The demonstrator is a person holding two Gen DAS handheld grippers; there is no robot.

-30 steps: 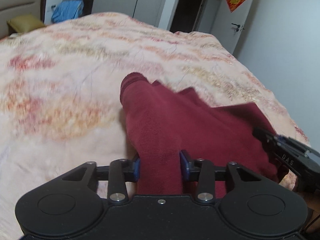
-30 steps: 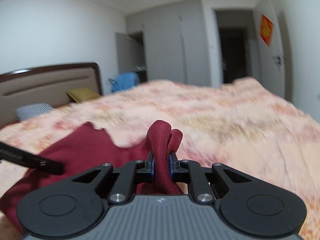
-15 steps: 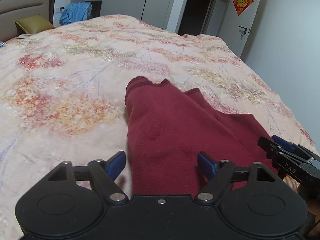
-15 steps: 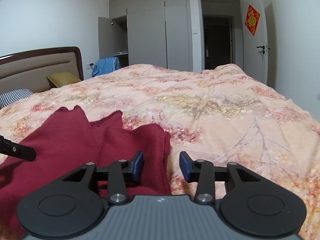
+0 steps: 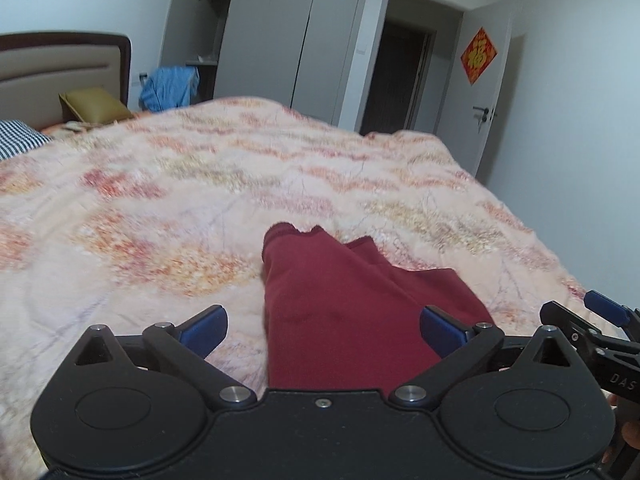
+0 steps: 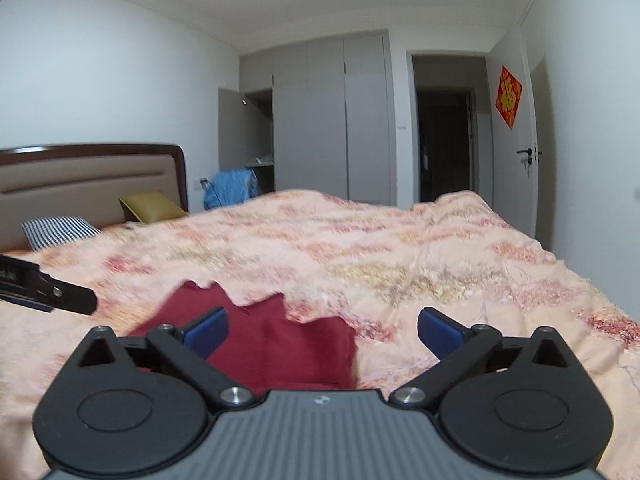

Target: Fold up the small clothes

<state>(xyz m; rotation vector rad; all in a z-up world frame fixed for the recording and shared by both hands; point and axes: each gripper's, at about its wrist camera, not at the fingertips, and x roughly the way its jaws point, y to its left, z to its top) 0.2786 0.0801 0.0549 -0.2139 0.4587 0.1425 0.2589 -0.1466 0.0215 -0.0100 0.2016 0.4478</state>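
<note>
A dark red knit garment (image 5: 352,300) lies folded flat on the bed's floral peach quilt (image 5: 180,208). My left gripper (image 5: 323,330) is wide open and empty above the garment's near end. My right gripper (image 6: 322,330) is wide open and empty, above the garment's (image 6: 276,344) right near edge. The right gripper shows at the right edge of the left wrist view (image 5: 596,324), and the left gripper shows at the left edge of the right wrist view (image 6: 48,288).
A headboard (image 6: 92,176), a mustard cushion (image 6: 152,206) and a striped pillow (image 6: 56,230) are at the bed's far left. Blue clothing (image 6: 232,188) hangs beside grey wardrobes (image 6: 328,120). A dark doorway (image 6: 444,144) and a door (image 6: 516,140) stand behind the bed.
Both grippers opened and let go of the red garment, which now lies flat on the quilt. Both have since opened wider and lifted back from it.
</note>
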